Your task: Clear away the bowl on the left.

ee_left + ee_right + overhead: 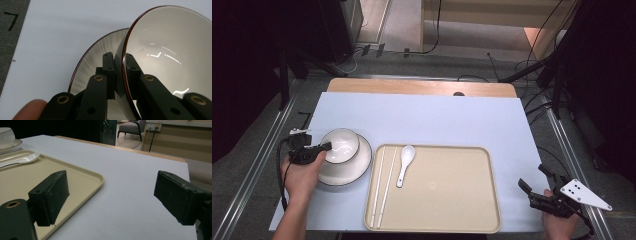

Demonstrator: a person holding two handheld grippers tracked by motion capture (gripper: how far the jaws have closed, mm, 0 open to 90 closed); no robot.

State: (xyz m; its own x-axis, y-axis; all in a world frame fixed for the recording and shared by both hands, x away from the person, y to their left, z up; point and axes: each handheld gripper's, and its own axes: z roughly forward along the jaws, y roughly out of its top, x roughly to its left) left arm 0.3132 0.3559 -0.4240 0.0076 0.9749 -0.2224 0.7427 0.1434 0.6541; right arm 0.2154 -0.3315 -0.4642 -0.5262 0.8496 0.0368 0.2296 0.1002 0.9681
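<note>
Grasp step: your left claw (pixel 119 75) pinches the bowl (pixel 170 50) rim over its plate (pixel 92 60), right claw (pixel 110 200) spread idle; next, lift level toward the tray (pixel 452 200).

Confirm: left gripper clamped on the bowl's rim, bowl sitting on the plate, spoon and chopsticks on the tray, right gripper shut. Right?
Not quite. The right gripper is open: the right gripper view shows its jaws wide apart with nothing between them. The rest stands: the left gripper pinches the rim of the bowl on the plate, and the spoon and chopsticks lie on the tray.
</note>
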